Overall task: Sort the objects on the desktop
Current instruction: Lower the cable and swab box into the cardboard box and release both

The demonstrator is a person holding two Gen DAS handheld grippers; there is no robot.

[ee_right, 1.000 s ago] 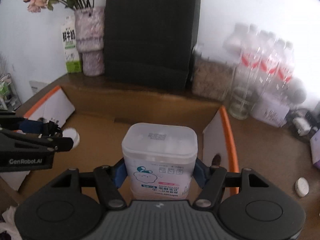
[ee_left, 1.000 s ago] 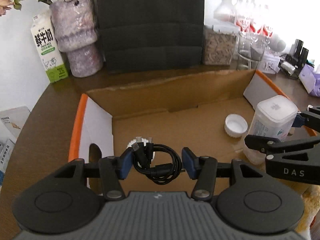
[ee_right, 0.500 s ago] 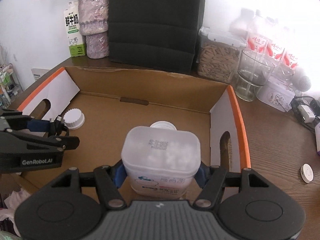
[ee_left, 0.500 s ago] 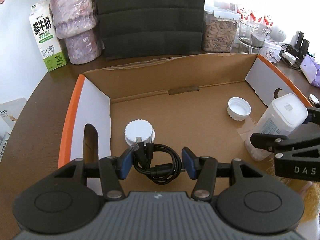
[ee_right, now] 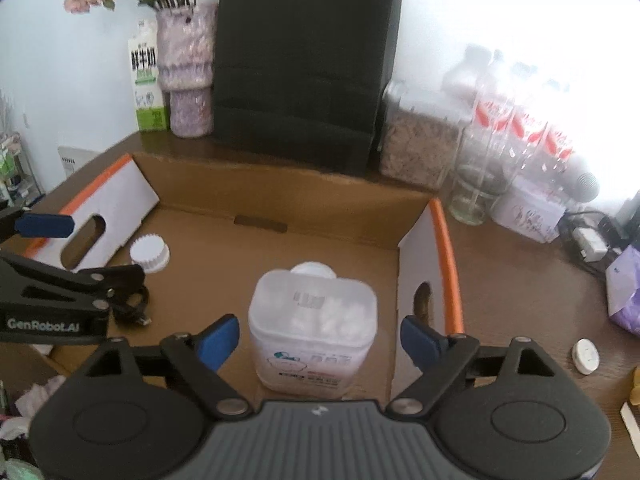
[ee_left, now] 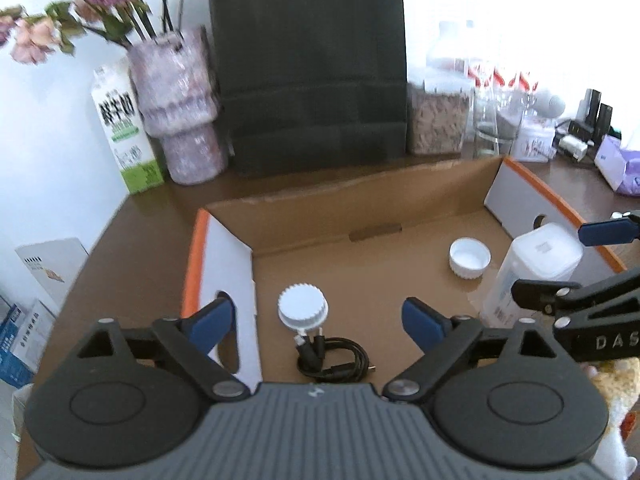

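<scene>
A coiled black cable lies on the floor of the cardboard box, just in front of a white ribbed cap. My left gripper is open above the cable, jaws wide apart. A white plastic container of cotton swabs stands on the box floor near the right wall. My right gripper is open around it without touching. The container also shows in the left wrist view, and the cable partly shows in the right wrist view.
A second white cap lies open side up in the box. Behind the box stand a black bag, a vase, a milk carton, a jar and a glass. A small white disc lies right of the box.
Both grippers opened. The left let the cable drop onto the box floor, and the right released the swab container, which now stands in the box. Both grippers pulled back and up.
</scene>
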